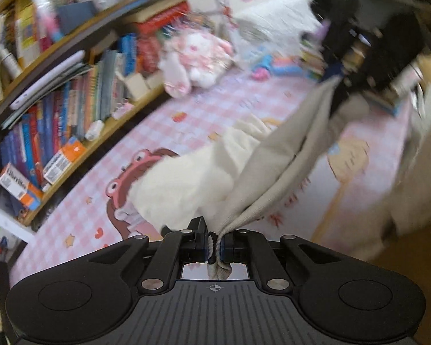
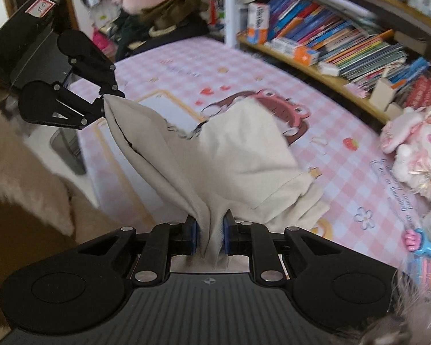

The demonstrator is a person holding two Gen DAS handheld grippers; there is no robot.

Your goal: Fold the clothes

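A cream-grey garment (image 1: 275, 155) (image 2: 230, 155) hangs stretched between both grippers above a pink checked cloth (image 1: 215, 109) (image 2: 344, 172). My left gripper (image 1: 214, 244) is shut on one corner of its hem. My right gripper (image 2: 210, 231) is shut on another bunched corner. In the right wrist view the left gripper (image 2: 105, 100) shows at upper left, holding the far end of the fabric. In the left wrist view the right gripper (image 1: 337, 82) appears blurred at upper right, pinching the other end. The lower part of the garment droops onto the cloth.
Bookshelves (image 1: 57, 109) (image 2: 344, 37) packed with books run along one side. A pink plush toy (image 1: 198, 57) (image 2: 416, 155) sits on the cloth by the shelf. A pile of dark clothes (image 2: 163, 20) lies at the far end. A fluffy beige sleeve (image 2: 17, 172) is at left.
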